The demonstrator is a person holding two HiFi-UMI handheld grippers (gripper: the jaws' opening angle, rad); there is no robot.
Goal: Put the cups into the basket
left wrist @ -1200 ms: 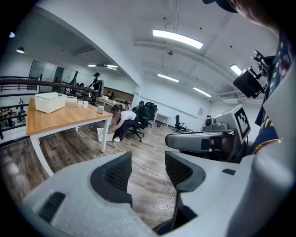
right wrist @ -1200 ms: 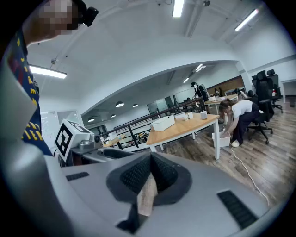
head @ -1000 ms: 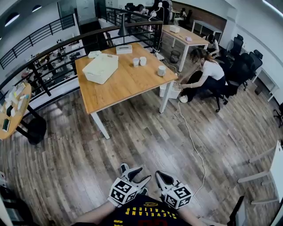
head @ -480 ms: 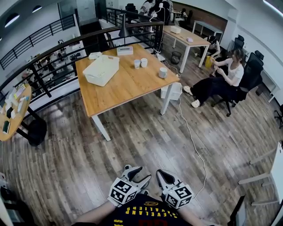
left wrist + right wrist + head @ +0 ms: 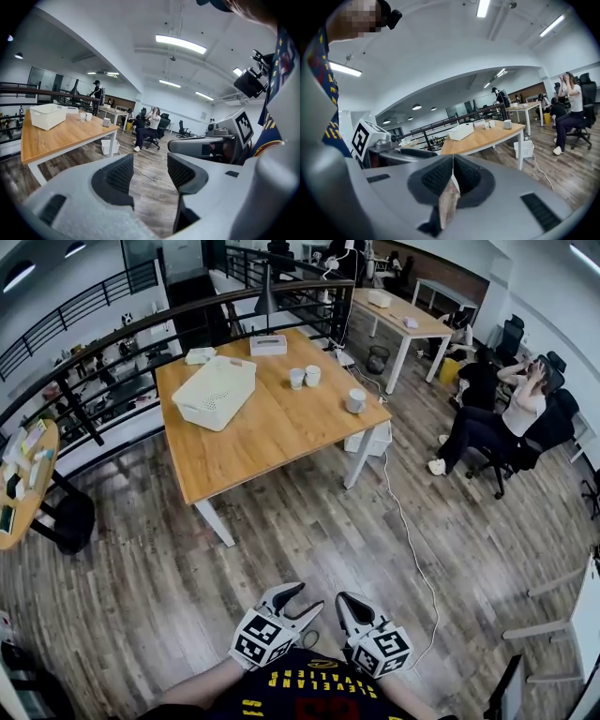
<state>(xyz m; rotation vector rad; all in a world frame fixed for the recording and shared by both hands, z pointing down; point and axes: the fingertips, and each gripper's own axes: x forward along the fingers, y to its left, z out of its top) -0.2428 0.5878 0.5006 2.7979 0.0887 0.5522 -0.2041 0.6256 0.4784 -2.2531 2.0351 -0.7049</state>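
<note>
Three white cups stand on the wooden table [image 5: 253,437]: two close together [image 5: 304,377] near its far edge and one [image 5: 355,401] by the right corner. The white basket [image 5: 215,391] sits on the table's left part, also seen as the basket [image 5: 47,115] and the basket [image 5: 461,131]. Both grippers are held low and close to my body, far from the table, over the wood floor. My left gripper [image 5: 298,597] stands open with nothing between its fingers. My right gripper [image 5: 348,604] is shut and empty, its pads pressed together.
A cable [image 5: 408,540] runs across the floor from the table's right side. A white bin [image 5: 371,439] stands under the table's right corner. A person sits on an office chair [image 5: 511,423] at the right. A black railing [image 5: 141,329] runs behind the table.
The view has moved forward toward the table, and both grippers have come forward with it. The person at the right has gone from crouching by the bin to sitting on a chair farther right.
</note>
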